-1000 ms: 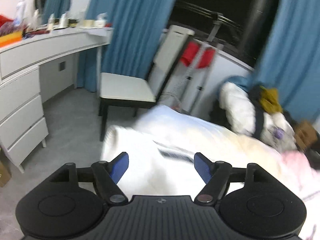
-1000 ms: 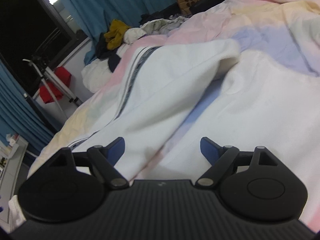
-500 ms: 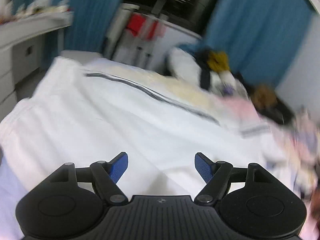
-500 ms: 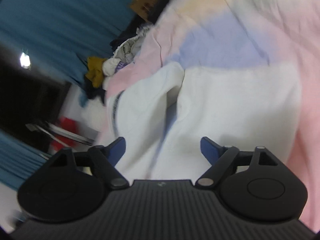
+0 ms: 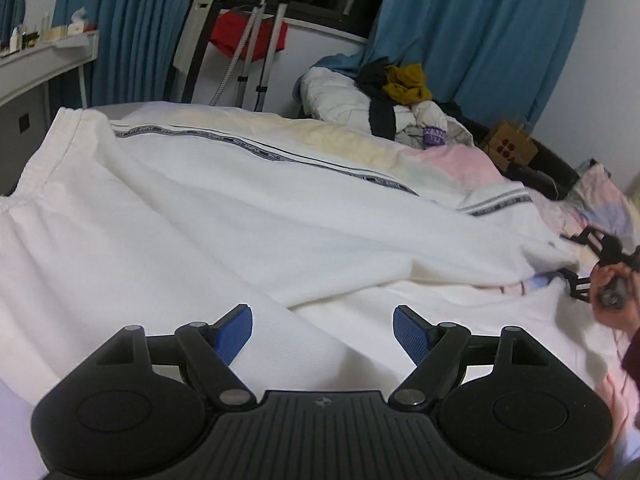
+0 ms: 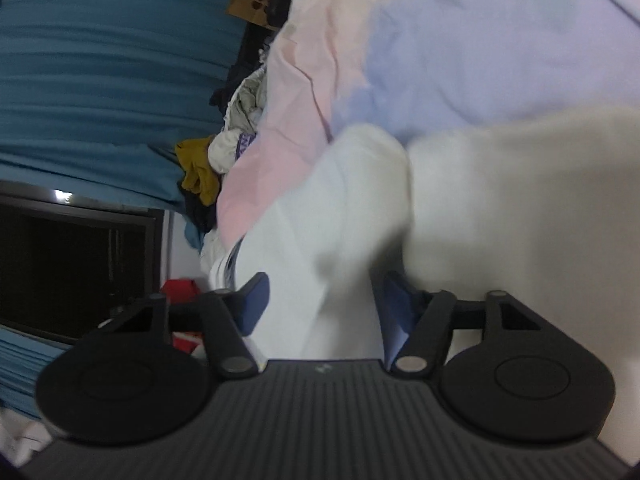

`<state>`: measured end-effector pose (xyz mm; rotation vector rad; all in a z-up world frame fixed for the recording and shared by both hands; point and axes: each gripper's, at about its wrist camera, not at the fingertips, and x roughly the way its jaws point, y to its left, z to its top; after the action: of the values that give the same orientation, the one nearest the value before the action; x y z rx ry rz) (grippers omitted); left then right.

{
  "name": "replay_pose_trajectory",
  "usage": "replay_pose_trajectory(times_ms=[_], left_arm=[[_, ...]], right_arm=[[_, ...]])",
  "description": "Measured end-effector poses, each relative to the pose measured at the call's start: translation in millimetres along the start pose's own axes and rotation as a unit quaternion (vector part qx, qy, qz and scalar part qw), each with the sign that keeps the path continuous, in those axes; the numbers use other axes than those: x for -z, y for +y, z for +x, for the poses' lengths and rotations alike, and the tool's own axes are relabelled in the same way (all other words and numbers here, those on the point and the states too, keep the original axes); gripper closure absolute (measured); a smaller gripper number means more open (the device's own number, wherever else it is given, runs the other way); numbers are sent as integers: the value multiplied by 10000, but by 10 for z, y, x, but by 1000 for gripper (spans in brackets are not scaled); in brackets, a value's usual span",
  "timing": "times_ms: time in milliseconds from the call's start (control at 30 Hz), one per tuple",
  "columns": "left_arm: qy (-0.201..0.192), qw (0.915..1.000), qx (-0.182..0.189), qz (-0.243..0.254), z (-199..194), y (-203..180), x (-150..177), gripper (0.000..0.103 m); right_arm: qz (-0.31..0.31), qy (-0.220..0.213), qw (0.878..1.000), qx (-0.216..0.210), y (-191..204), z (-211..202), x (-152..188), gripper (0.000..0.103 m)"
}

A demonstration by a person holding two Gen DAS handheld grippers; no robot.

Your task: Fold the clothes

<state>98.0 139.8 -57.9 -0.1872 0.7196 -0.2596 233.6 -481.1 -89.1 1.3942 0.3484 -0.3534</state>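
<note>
White trousers [image 5: 248, 216] with a dark side stripe lie spread on the bed, one leg crossing over the other. My left gripper [image 5: 323, 330] is open and empty, just above the near leg. My right gripper [image 6: 324, 300] is rolled sideways and open, with the cuff ends of the trousers [image 6: 360, 200] between its blue pads; the view is blurred. In the left wrist view the right gripper [image 5: 588, 264] shows at the far right, at the cuff end, held by a hand.
The pastel pink and lilac bedsheet [image 6: 460, 40] lies under the trousers. A heap of clothes [image 5: 396, 96] and a brown paper bag [image 5: 508, 148] are beyond the bed. Blue curtains [image 5: 480, 40], a stand with red cloth [image 5: 248, 36] and a desk [image 5: 40, 68] line the far wall.
The left gripper has swung from the chair and desk over to the trousers. The right gripper has rolled sideways and moved up to the leg ends.
</note>
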Motion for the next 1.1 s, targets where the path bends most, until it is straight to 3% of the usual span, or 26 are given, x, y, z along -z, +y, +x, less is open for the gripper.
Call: replay_pose_trajectory(times_ms=[33,67,100,167,200,300,400,433,500,600,667,800,867,967,1100], left_arm=[[-29,10000,14,-68,16,34,-27,24],[-54,9999,27,-139,38,64,-64,24],[-69,9997,35,-216,69,88,-117,24],[-72,9991,84,-411,105,152,-187,24],[-64,9985,131,-532,122,183,-209,24],[-81,9966,296,-765,123,258,-260,24],[-193,9963,301,-782,75,271,-278,24],[-199,9958,333,-830,62,284,-279,24],[-157,9944,444,-948,50,319,-271,24],[-128,9952,427,-868,38,315,-261,24],[-119,9962,383,-771,29,303,-254,24],[-149,9967,434,-671,-20,279,-251,23],[-150,9971,436,-601,-39,254,-244,23],[-145,9972,406,-603,-68,255,-224,23],[-149,9972,350,-642,-124,273,-192,23]], right_arm=[[-140,-80,9998,116,13,84,-13,64],[-288,-158,9992,244,25,168,-27,85],[-625,-263,9966,475,84,238,-6,93],[-1618,-536,9829,699,305,266,139,95],[-2027,-684,9750,606,437,230,223,95],[-2791,-1147,9529,-301,882,-27,403,97],[-3368,-1568,9219,-1096,1120,-305,497,97],[-3593,-1675,9115,-1096,1139,-338,508,97],[-3626,-1643,9143,-749,1008,-291,420,97],[-3022,-867,9491,199,472,28,171,97],[-2570,-322,9622,839,107,246,2,96],[-1893,-27,9795,685,-133,124,-132,90],[-1744,-22,9821,717,-89,-27,-161,75],[-1443,-7,9866,767,-134,-412,-89,62],[-1238,-337,9861,1060,-197,-1078,-29,60]])
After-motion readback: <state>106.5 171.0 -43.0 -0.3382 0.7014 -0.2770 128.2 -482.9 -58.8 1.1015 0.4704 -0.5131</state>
